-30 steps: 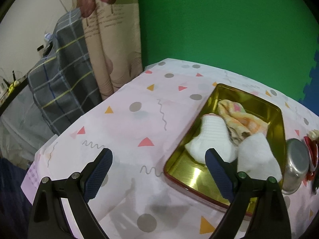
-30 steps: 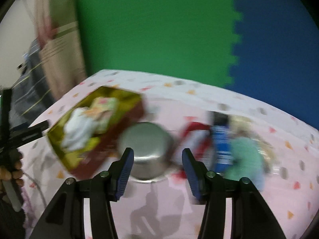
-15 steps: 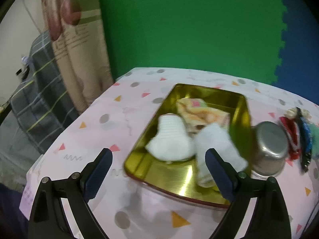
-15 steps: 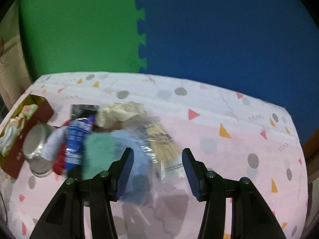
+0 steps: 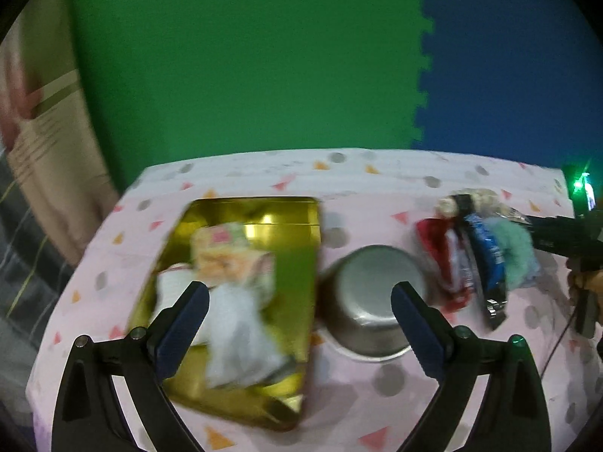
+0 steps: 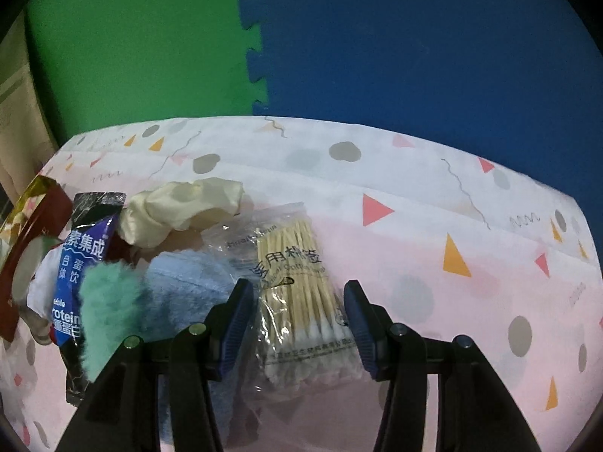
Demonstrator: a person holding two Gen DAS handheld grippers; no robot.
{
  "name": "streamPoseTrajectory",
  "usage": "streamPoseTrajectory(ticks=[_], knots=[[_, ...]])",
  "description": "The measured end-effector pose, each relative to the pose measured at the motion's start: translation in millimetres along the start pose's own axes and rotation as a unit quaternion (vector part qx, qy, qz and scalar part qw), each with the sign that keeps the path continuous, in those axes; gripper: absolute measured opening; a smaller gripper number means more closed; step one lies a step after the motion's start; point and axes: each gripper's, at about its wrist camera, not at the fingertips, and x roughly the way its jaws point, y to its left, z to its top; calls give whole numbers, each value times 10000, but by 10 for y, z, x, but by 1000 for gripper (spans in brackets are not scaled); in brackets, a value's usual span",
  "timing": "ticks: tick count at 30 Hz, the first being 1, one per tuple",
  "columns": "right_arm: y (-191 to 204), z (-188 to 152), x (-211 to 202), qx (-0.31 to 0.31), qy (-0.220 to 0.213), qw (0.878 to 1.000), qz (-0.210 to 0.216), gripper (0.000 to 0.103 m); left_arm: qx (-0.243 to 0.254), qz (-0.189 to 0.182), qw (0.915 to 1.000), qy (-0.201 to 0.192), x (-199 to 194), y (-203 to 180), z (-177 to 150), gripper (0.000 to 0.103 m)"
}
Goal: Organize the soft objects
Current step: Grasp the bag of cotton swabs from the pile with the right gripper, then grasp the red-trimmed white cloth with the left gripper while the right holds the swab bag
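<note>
Left tool (image 5: 297, 297): jaws spread wide, nothing between them, held above the desk over the tray's right side and the bowl.
Right tool (image 6: 297, 297): jaws spread, nothing pinched; the bag of cotton swabs lies on the desk between and beyond the two blue pads.
Tray (image 5: 294, 282): gold metal, on the left part of the desk (image 6: 414, 226), which wears a pink cloth printed with triangles and dots.
White socks (image 5: 241, 324): inside the tray, toward its near end, blurred.
Patterned cloth (image 5: 226, 252): pink and yellow, in the tray just behind the socks, touching them.
Bowl (image 5: 371, 286): steel, just right of the tray, close against its edge.
Cotton swabs (image 6: 297, 286): clear bag, sticks pointing away from the camera.
Blue fluffy cloth (image 6: 188, 282): left of the swab bag, partly under the left pad.
Green fluffy cloth (image 6: 109, 301): touching the blue one on its left.
Blue packet (image 6: 81, 267): protein drink sachet, left of the green cloth.
Cream cloth (image 6: 184, 211): crumpled, behind the fluffy cloths.
Red packet (image 5: 444, 256): between bowl and blue packet.
</note>
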Motion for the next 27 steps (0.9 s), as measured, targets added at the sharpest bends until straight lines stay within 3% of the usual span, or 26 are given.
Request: streamPoseTrajectory(ticks=[4, 16, 18, 24, 27], knots=[[-98, -75, -24, 140, -16, 9999, 22, 34, 121, -336, 9993, 118, 117, -306, 97, 96], [-402, -672, -468, 664, -220, 9971, -294, 31, 541, -778, 9944, 456, 441, -920, 269, 96], [-443, -762, -528, 787, -273, 9961, -289, 31, 544, -771, 9939, 579, 513, -962, 314, 94], [-457, -774, -535, 786, -264, 9961, -294, 33, 479, -900, 9890, 1074, 753, -1070, 485, 70], [-458, -773, -529, 809, -267, 9960, -259, 33, 405, -971, 9854, 1337, 880, -1092, 535, 68]])
